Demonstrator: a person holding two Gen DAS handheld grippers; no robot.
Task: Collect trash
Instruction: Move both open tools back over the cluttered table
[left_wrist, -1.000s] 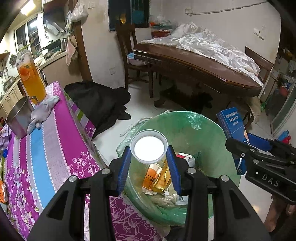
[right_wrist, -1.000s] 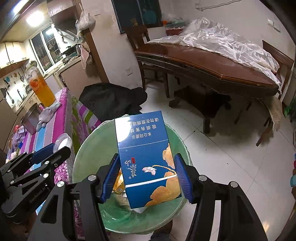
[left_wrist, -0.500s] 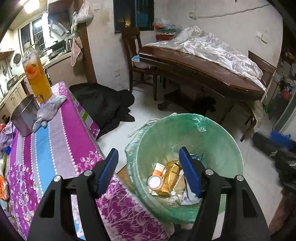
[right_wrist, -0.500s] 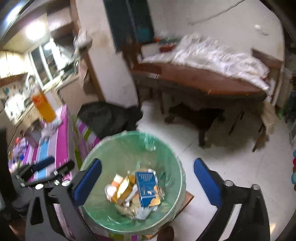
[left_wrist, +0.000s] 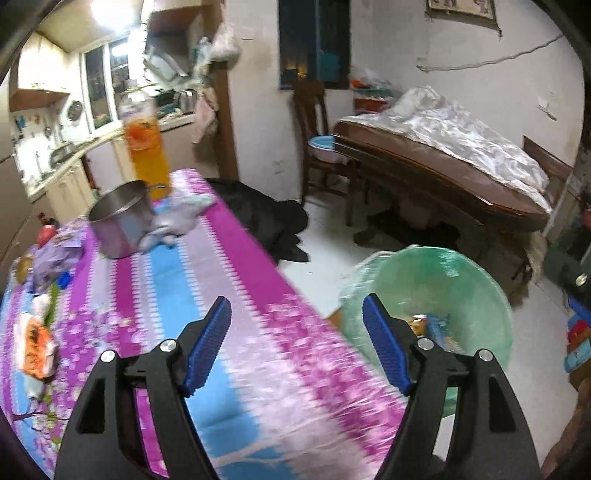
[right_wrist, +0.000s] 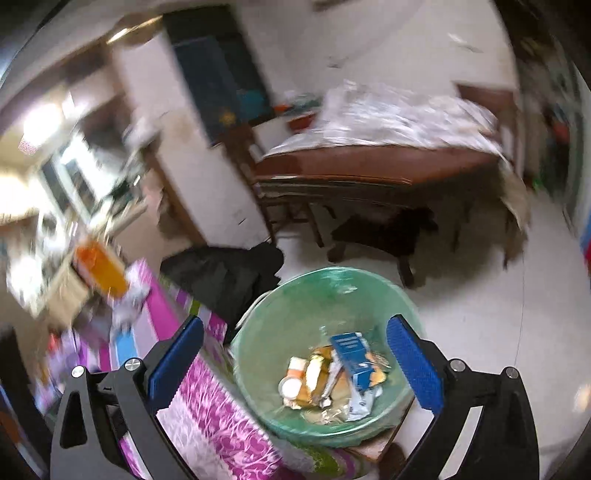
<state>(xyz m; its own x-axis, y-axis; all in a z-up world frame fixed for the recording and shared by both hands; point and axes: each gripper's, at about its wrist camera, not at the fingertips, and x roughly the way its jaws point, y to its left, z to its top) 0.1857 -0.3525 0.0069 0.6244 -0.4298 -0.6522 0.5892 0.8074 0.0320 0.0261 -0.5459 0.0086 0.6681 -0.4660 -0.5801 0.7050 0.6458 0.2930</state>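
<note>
Our left hand-held gripper (left_wrist: 296, 345) hangs released, jaws spread wide with nothing between them, above the near corner of the surface (left_wrist: 177, 280) with its purple, pink and blue striped cloth. The surface's long edge runs diagonally away from us, and just past that edge, on the floor, stands the green-lined trash bin (left_wrist: 476, 280), its rim close beside the cloth. Our right hand-held gripper (right_wrist: 295, 354) is likewise released and empty, held over the bin (right_wrist: 266, 332) with the bin's mouth framed between its blue pads. Inside the bin lies the collected trash: a blue carton (right_wrist: 352, 354), a small white-lidded cup (right_wrist: 291, 386) and gold wrappers (right_wrist: 314, 376) heaped at the bottom (this view is blurred, so finer detail escapes us). On the surface we see a steel pot (left_wrist: 120, 221), a crumpled grey cloth (left_wrist: 177, 221) touching it, a tall orange drink bottle (left_wrist: 146, 155) behind, and an orange-and-white wrapper (left_wrist: 35, 347) near the left edge. Beyond the bin the pale floor (left_wrist: 321, 243) lies open up to a dark heap of fabric (left_wrist: 269, 218) and a long wooden table (left_wrist: 443, 177).
</note>
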